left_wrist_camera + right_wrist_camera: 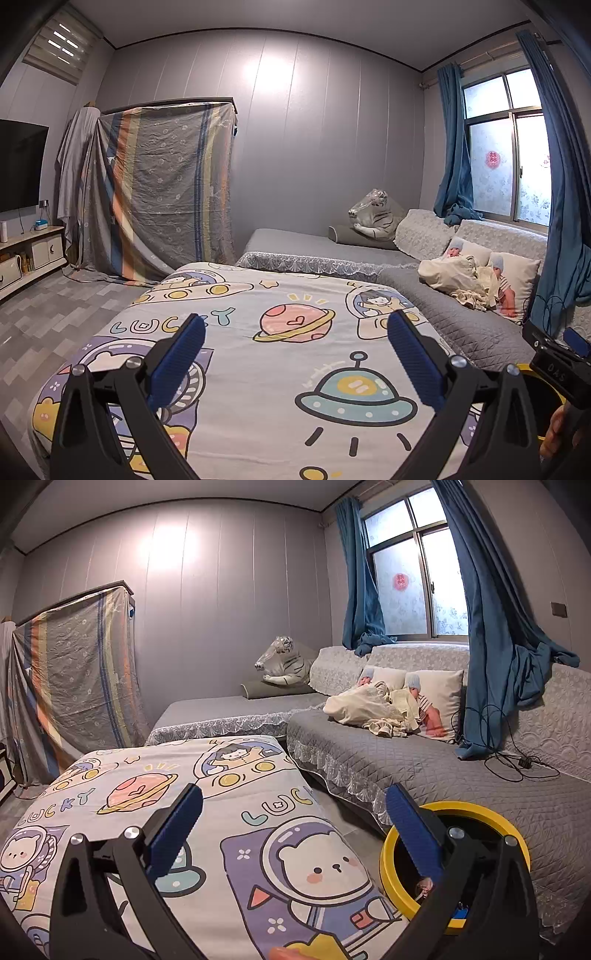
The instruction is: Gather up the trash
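My left gripper (295,326) is open over a table covered by a cartoon space-print cloth (258,369); nothing sits between its blue pads. My right gripper (295,795) is also open and empty, above the same cloth (221,805). A round bin with a yellow rim (458,808) stands low between the table and the sofa, partly behind the right finger (410,830). Small scraps (424,884) lie inside the bin, mostly hidden. In the left wrist view the bin's rim (526,367) peeks out beside the right tool's black body (554,365). No loose trash shows on the cloth.
A grey quilted sofa (424,760) runs along the right, with pillows and a cream blanket (369,705), a black cable (517,764) and a plush tiger (284,661). A sheet-draped cabinet (159,192) and a TV stand (33,254) stand at the left. A hand (554,432) shows at the right edge.
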`<state>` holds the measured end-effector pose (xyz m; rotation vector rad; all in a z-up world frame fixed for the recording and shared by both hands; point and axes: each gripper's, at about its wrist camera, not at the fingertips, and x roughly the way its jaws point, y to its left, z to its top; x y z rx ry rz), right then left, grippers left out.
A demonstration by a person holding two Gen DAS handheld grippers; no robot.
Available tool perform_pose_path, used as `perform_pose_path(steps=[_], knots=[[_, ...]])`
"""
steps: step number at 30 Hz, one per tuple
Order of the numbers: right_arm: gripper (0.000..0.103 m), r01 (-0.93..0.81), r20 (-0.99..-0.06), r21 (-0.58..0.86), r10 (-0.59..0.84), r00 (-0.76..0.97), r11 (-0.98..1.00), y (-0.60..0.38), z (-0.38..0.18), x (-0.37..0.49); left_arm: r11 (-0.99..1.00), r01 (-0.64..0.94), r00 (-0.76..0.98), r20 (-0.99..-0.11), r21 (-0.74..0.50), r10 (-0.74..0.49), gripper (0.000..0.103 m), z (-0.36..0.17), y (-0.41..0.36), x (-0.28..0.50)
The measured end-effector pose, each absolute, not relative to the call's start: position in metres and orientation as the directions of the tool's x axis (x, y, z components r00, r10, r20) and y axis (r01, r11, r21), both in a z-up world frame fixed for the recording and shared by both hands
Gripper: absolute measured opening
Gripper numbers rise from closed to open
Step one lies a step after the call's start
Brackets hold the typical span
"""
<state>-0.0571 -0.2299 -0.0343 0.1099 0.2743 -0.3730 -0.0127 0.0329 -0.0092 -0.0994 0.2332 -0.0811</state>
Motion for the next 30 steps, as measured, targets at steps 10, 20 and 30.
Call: perform_pose_path(steps=[10,20,30], knots=[[0.095,0.372,-0.288,0.057,-0.341,0.895,0.927,-0.2307,-0.0347,-0.0562,0.993,0.074,0.973,-0.211,-0.094,-0.093,0.095,-0.0077,0.0305,-0.0155],[0.095,0.369,-0.303,0.061,-0.334,0.892,0.928,-0.2297,-0.0392,-0.0541,0.992,0.084,0.97,-0.221,-0.095,-0.103,0.095,-0.0104,0.0302,-0.0137],[0.095,0.373,-0.315,0.064,-0.336,0.888,0.926,-0.2319,-0.0423,-0.052,0.992,0.087,0.968,-0.229,-0.092,-0.106,0.095,-0.0132,0.0281,-0.0106]])
